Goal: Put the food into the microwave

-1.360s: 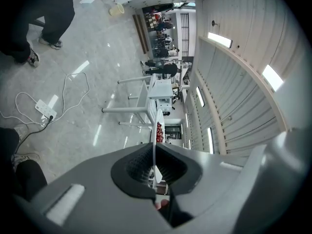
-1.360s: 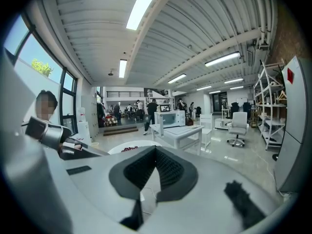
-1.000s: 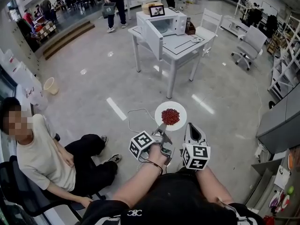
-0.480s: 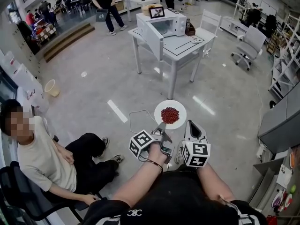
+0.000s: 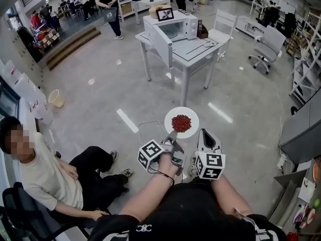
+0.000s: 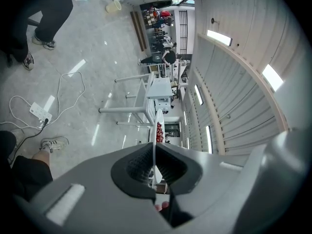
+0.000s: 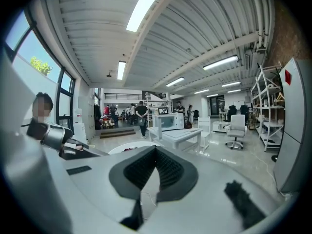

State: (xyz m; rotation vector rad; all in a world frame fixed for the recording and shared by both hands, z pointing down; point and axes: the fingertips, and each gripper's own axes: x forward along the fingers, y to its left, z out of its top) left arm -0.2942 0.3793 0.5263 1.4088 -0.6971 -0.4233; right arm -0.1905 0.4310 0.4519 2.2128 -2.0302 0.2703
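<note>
A white plate (image 5: 191,115) carrying a heap of red food (image 5: 181,123) hangs level over the floor in the head view. My left gripper (image 5: 172,137) is shut on the plate's near rim. In the left gripper view the plate (image 6: 156,147) shows edge-on between the pads, the red food (image 6: 159,132) on it. My right gripper (image 5: 206,134) is beside the plate on the right, jaws together, holding nothing. The white microwave (image 5: 175,26) stands on a white table (image 5: 198,48) several steps ahead, its door (image 5: 163,38) swung open. The right gripper view shows the microwave (image 7: 167,121) too.
A person sits on a chair at the left (image 5: 45,169). A cable and power strip (image 5: 143,126) lie on the floor under the plate. White chairs (image 5: 224,21) and an office chair (image 5: 268,46) stand by the table. Shelves line the right side (image 5: 306,69). Other people stand at the back.
The table and microwave have drifted slightly in the head view as I walk toward them. The plate stays in the left gripper, and both grippers keep their places before my body.
</note>
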